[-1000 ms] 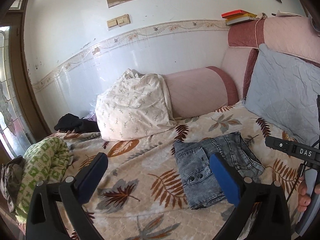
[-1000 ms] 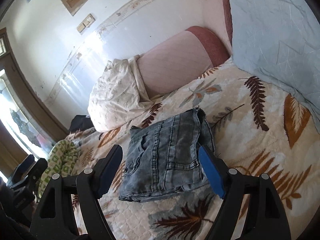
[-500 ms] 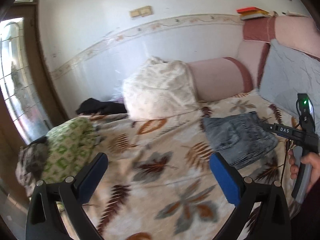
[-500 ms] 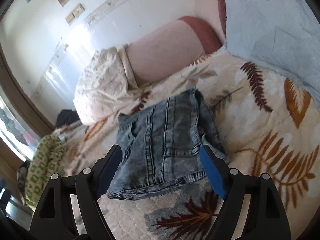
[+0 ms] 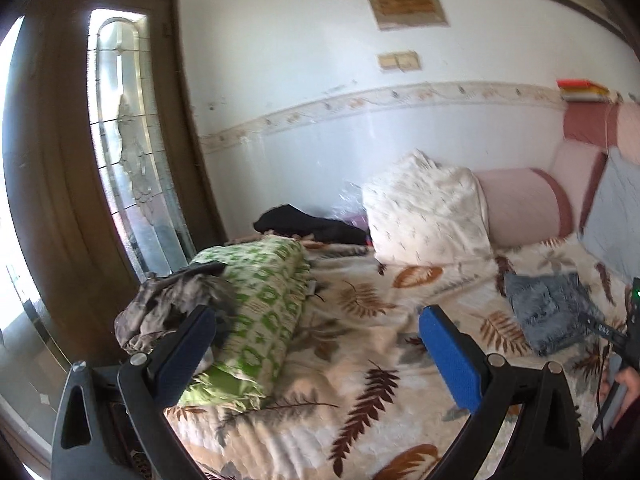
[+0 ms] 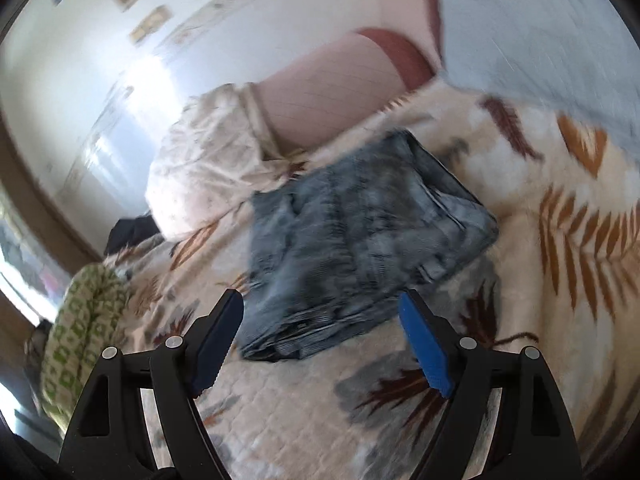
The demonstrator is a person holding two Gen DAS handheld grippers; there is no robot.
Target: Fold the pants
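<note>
1. I count one pair of folded jeans (image 6: 360,248), a compact grey-blue bundle lying flat on the leaf-print bedspread (image 6: 560,280). In my left wrist view the jeans (image 5: 548,304) sit far to the right, blurred.
2. My right gripper (image 6: 320,320) hangs just above the near edge of the jeans, its two blue pads spread wide with nothing pinched between them.
3. My left gripper (image 5: 316,336) is also wide apart and empty, pointing across the bed toward a green-and-white patterned bundle (image 5: 256,320).
4. One mottled grey-brown garment (image 5: 168,304) lies heaped against that green bundle, at the bed's edge.
5. One dark garment (image 5: 308,220) lies by the wall.
6. I count two cushions at the wall: one cream pillow (image 5: 424,208) and one pink bolster (image 5: 520,204) touching it.
7. One grey-blue pillow (image 6: 540,32) leans at the right.
8. At the right edge of my left view, one hand (image 5: 628,384) grips the other tool's handle.
</note>
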